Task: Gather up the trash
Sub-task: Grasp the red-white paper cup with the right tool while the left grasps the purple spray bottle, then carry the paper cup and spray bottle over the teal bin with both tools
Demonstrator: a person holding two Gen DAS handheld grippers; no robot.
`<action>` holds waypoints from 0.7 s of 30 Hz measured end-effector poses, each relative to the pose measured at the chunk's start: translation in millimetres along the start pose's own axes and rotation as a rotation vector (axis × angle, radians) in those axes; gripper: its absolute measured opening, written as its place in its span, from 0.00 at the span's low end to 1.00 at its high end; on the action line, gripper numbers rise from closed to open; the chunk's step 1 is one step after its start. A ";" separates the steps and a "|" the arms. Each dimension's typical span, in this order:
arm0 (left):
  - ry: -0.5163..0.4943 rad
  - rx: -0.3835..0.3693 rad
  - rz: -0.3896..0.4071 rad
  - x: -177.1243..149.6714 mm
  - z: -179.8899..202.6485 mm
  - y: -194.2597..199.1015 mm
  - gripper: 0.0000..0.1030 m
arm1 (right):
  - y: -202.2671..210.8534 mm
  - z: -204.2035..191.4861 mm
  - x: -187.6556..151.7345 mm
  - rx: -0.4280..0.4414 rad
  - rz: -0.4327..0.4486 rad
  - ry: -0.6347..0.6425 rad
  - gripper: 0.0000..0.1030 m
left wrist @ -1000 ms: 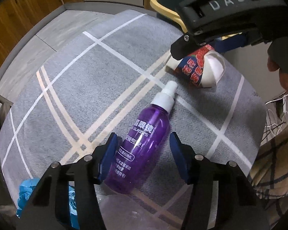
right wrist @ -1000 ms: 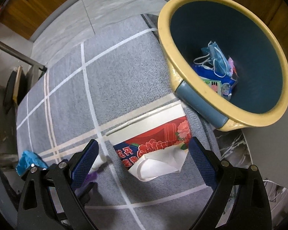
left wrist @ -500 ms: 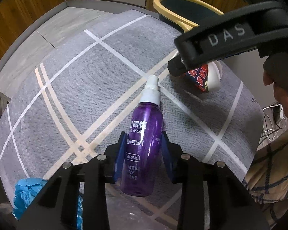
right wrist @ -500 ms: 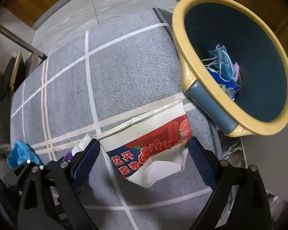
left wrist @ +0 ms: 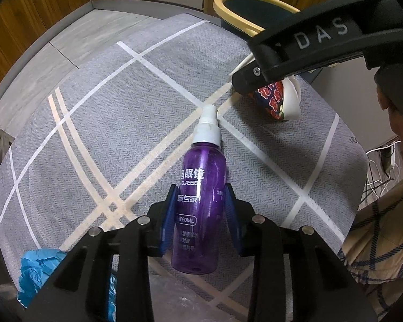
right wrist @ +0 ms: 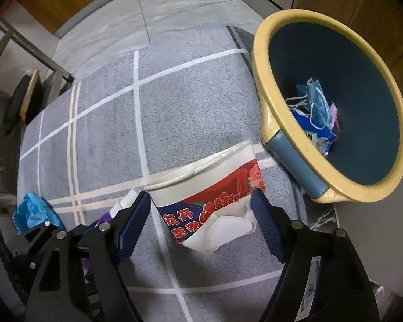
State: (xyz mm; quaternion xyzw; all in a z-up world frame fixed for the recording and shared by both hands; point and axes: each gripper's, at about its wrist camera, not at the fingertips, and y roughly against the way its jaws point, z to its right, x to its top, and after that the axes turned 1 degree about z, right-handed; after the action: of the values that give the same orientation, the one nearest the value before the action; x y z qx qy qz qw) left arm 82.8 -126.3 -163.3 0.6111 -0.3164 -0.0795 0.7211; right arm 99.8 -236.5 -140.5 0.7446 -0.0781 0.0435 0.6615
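Observation:
My left gripper (left wrist: 200, 214) is shut on a purple spray bottle (left wrist: 201, 196) with a white nozzle, its pads on the bottle's sides above the grey rug. My right gripper (right wrist: 201, 225) has its blue pads against both sides of a crushed red and white paper cup (right wrist: 209, 196), which also shows in the left wrist view (left wrist: 278, 100). The yellow-rimmed blue trash bin (right wrist: 271, 123) stands just right of the cup and holds a blue face mask (right wrist: 317, 104) and wrappers.
A crumpled blue wrapper (left wrist: 37, 273) lies on the rug at lower left; it also shows in the right wrist view (right wrist: 32, 212). The rug (left wrist: 121, 107) has white and beige stripes. Wooden cabinets stand behind. Cables (left wrist: 381, 166) lie at the right.
My left gripper has closed on the purple bottle and lifted it. My right gripper has closed inward onto the paper cup and moved nearer the bin.

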 end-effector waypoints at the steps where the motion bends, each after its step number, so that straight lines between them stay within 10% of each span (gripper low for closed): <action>1: 0.001 0.000 0.001 1.1 -0.6 -0.7 0.33 | 0.5 -0.6 0.0 -0.001 0.001 0.003 0.73; 21: 0.010 0.005 0.115 11.0 -4.3 33.9 0.31 | 46.2 11.8 18.1 0.114 0.126 -0.085 0.72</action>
State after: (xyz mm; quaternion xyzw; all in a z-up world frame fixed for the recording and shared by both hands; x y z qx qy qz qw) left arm 84.7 -120.1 -128.0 0.5941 -0.3474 -0.0342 0.7247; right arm 109.2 -254.5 -93.6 0.7759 -0.1504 0.0577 0.6099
